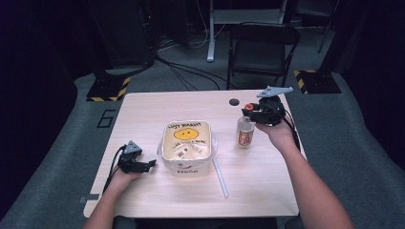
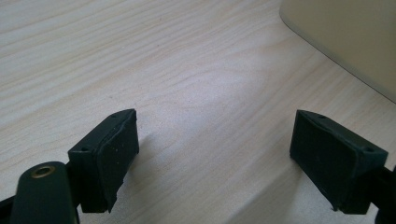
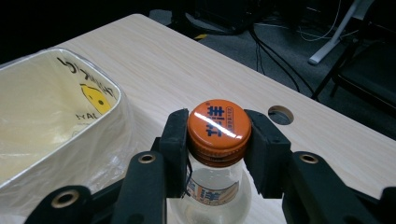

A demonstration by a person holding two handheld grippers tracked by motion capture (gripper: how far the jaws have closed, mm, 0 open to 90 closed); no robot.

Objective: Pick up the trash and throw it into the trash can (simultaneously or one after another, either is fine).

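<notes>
Right tool (image 3: 217,154) grips the orange cap (image 3: 218,125) of a small clear bottle (image 1: 245,132) standing on the desk (image 1: 157,102) beside the bin (image 1: 187,147). Likely light, rigid, slippery; the cap suits the hold. Left tool (image 2: 215,158) open, empty.

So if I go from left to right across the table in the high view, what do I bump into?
Left tool → bin → straw → bottle → right tool, clamped on the bottle's cap.
</notes>
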